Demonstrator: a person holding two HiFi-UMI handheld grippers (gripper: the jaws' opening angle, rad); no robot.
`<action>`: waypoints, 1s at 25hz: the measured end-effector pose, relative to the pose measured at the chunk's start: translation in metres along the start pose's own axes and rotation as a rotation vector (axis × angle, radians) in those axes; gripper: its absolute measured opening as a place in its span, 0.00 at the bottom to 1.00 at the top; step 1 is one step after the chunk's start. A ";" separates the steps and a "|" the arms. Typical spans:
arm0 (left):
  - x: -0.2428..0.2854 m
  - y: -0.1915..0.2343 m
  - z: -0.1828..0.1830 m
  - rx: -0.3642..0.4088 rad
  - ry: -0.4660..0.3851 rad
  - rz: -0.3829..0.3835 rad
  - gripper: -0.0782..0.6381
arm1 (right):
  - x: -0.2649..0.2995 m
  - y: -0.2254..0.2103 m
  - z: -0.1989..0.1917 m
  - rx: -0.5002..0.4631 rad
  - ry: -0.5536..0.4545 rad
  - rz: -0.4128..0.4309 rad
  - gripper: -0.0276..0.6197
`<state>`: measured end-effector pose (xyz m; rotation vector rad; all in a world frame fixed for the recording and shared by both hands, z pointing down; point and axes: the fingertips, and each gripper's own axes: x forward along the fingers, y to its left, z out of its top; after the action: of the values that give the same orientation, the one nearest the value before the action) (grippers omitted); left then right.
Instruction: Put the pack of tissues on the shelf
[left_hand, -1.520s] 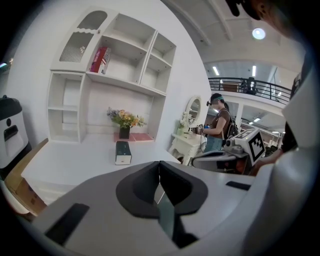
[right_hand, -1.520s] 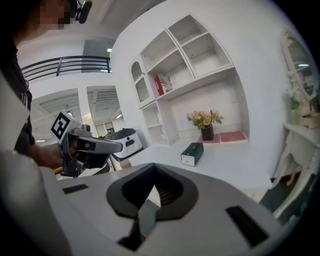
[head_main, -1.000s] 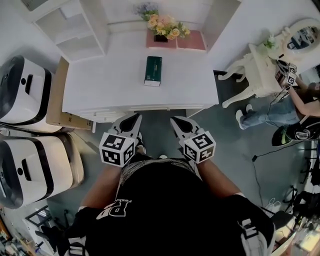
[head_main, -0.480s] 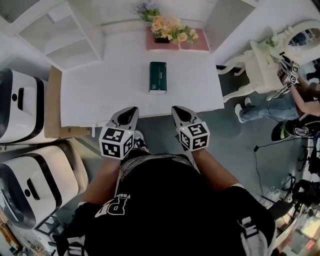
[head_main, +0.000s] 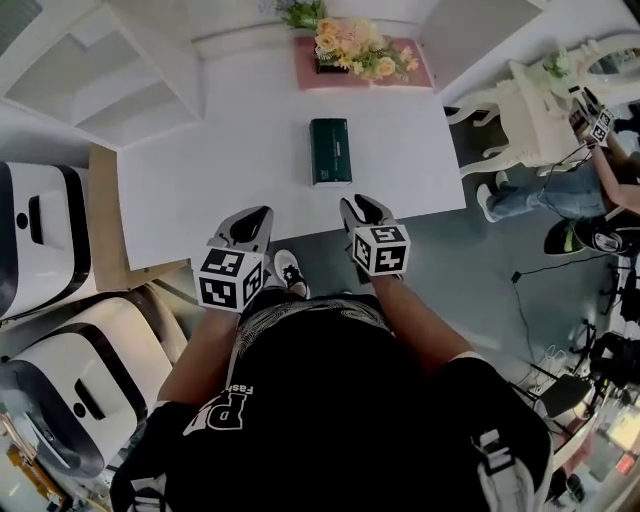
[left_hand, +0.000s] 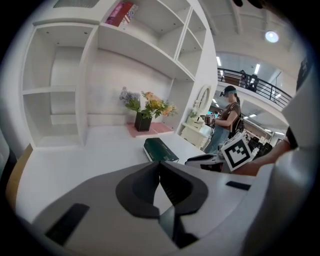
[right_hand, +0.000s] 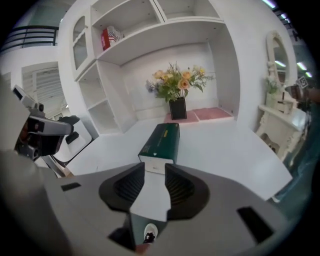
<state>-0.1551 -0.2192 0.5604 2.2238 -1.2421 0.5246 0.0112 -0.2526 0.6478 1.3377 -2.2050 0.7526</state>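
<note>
One overhead view, two low views

The white table (head_main: 200, 170) is seen steeply from above by the head view and looked across from its near edge by both gripper views; the pack of tissues (head_main: 331, 151) and the flowers (head_main: 355, 40) are shared by all three.

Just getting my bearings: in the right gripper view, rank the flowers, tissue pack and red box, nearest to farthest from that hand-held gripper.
1. Tissue pack, on the table just ahead.
2. Flowers, at the table's back.
3. Red box, up high on the left.
</note>
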 end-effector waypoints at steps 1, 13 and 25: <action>0.002 0.005 0.000 0.003 0.008 -0.004 0.13 | 0.008 -0.001 -0.004 0.014 0.015 -0.008 0.26; 0.009 0.038 0.004 0.064 0.056 -0.063 0.13 | 0.065 -0.001 -0.004 0.024 0.045 -0.159 0.71; 0.003 0.045 0.008 0.064 0.043 -0.052 0.13 | 0.104 -0.007 -0.008 0.017 0.045 -0.212 0.77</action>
<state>-0.1920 -0.2451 0.5677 2.2792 -1.1574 0.5960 -0.0261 -0.3181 0.7204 1.5187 -1.9870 0.7161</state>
